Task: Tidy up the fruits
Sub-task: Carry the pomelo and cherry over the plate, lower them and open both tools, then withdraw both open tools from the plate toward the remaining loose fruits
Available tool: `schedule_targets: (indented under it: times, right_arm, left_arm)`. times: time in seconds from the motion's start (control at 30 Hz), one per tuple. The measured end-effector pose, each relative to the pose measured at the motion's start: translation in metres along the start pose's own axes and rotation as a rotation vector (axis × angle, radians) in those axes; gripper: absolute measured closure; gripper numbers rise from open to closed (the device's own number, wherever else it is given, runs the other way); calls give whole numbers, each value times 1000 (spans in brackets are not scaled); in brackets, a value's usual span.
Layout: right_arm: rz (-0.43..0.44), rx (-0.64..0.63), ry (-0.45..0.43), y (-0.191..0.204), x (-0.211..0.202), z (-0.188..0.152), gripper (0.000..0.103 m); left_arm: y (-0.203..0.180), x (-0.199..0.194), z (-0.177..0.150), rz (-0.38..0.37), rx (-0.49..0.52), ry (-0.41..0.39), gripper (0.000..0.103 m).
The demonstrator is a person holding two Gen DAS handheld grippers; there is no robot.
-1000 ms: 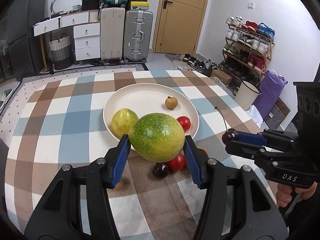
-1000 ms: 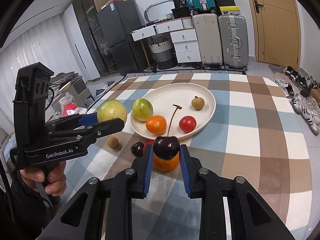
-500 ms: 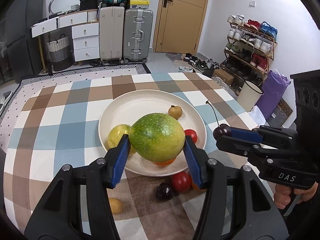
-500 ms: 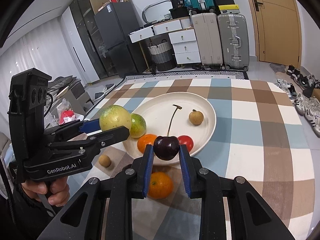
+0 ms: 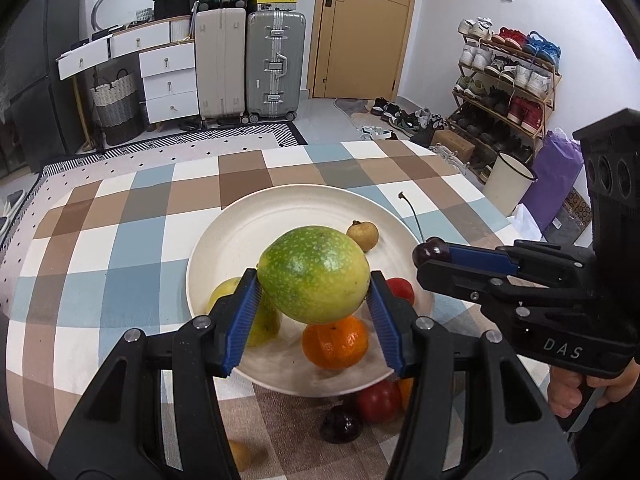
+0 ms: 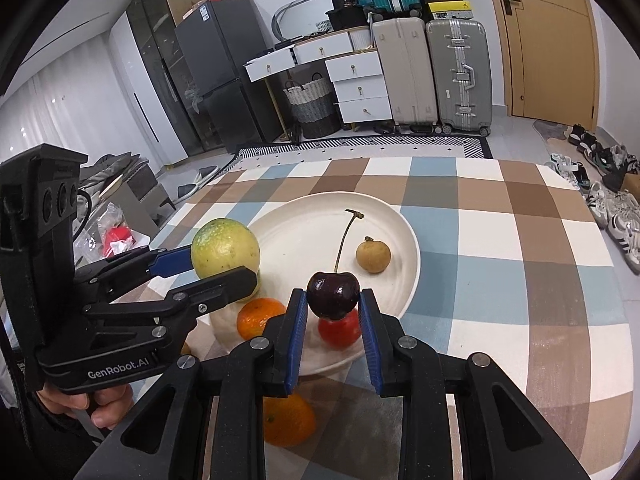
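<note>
My left gripper [image 5: 312, 304] is shut on a large green-yellow fruit [image 5: 313, 274] and holds it above the near part of the cream plate [image 5: 240, 232]. My right gripper [image 6: 333, 316] is shut on a dark cherry [image 6: 333, 294] with a long stem, above the plate's [image 6: 304, 240] near rim. The plate holds a second green-yellow fruit [image 5: 260, 320], an orange [image 5: 335, 342], a red tomato [image 5: 401, 289] and a small brown longan [image 5: 362, 235]. The left gripper and its fruit [image 6: 224, 249] also show in the right wrist view.
On the checked tablecloth [image 5: 120, 240] in front of the plate lie a red tomato [image 5: 378, 400], a dark cherry [image 5: 341, 424], a small brown fruit [image 5: 240, 454] and an orange [image 6: 289, 420]. Suitcases, drawers, a door and a shoe rack stand beyond the table.
Both grippers have moved forward over the plate with their fruits still held. The loose fruits on the cloth now lie lower in view, under the grippers.
</note>
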State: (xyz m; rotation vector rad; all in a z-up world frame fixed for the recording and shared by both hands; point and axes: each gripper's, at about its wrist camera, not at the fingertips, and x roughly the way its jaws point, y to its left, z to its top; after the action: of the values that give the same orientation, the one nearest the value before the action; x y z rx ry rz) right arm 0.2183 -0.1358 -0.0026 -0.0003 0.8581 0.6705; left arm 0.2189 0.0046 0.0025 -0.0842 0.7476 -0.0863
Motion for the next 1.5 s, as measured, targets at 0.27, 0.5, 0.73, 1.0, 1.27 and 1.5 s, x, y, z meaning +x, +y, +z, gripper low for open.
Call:
schedule_targets:
  times: [0.27, 0.5, 0.73, 1.0, 1.27, 1.5]
  right_arm:
    - [-11, 12, 18, -5, 11, 4, 76]
    - [-20, -19, 21, 4, 11, 6, 72]
    - [-32, -25, 10, 8, -3, -1, 54]
    - [-28, -24, -8, 13, -29, -16, 13]
    - [-62, -19, -12, 19, -48, -34, 1]
    - [-58, -13, 10, 25, -58, -51, 1]
  left_arm:
    - [-4, 10, 0, 8, 24, 12, 52]
    - [-4, 0, -1, 19, 24, 8, 51]
    - [7, -28, -3, 51, 0, -20, 30]
    - [24, -72, -24, 69, -57, -54, 11]
    - [26, -110, -51, 96, -79, -78, 1]
    - [26, -127, -76, 108, -94, -64, 1]
